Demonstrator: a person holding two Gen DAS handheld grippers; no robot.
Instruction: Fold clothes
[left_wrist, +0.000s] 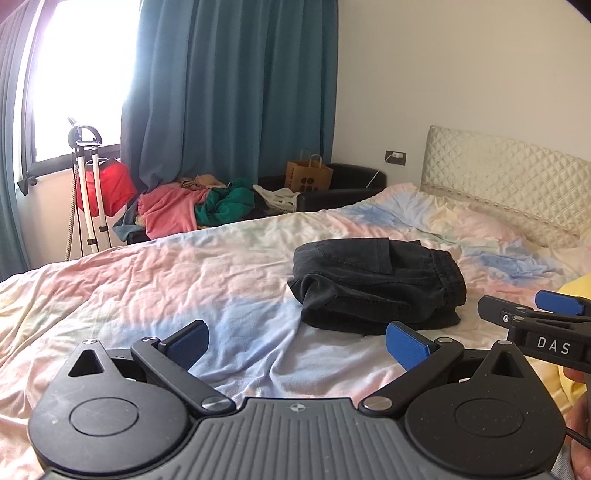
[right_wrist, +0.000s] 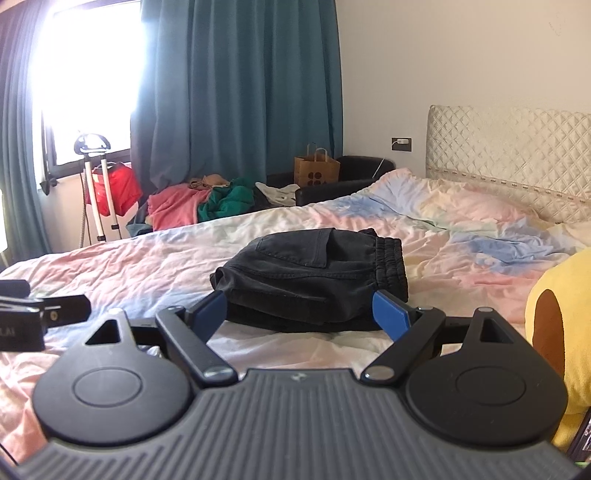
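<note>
Black denim shorts (right_wrist: 314, 280), folded into a thick bundle with the elastic waistband facing the headboard side, are lying on the pastel tie-dye bedsheet (left_wrist: 147, 280) near the middle of the bed. From the right wrist view the right gripper (right_wrist: 301, 314) is sitting just in front of the bundle, its blue-padded fingers (right_wrist: 389, 317) standing wide apart with the near edge of the shorts showing between them; whether the pads are touching the cloth cannot be told, and they are not pressing on it. The left gripper (left_wrist: 295, 343) is hovering over bare sheet to the left of the shorts, its blue fingers (left_wrist: 188, 341) also spread wide and holding nothing. Each gripper is showing at the edge of the other's view. A yellow plush toy (right_wrist: 561, 332) is lying at the right edge of the bed. Beyond the mattress, a heap of pink and green clothes (left_wrist: 192, 206) is resting below the teal curtain (left_wrist: 236, 92), with a brown paper bag (left_wrist: 308, 175) on a dark chair and a quilted cream headboard (left_wrist: 509, 177) against the wall.
</note>
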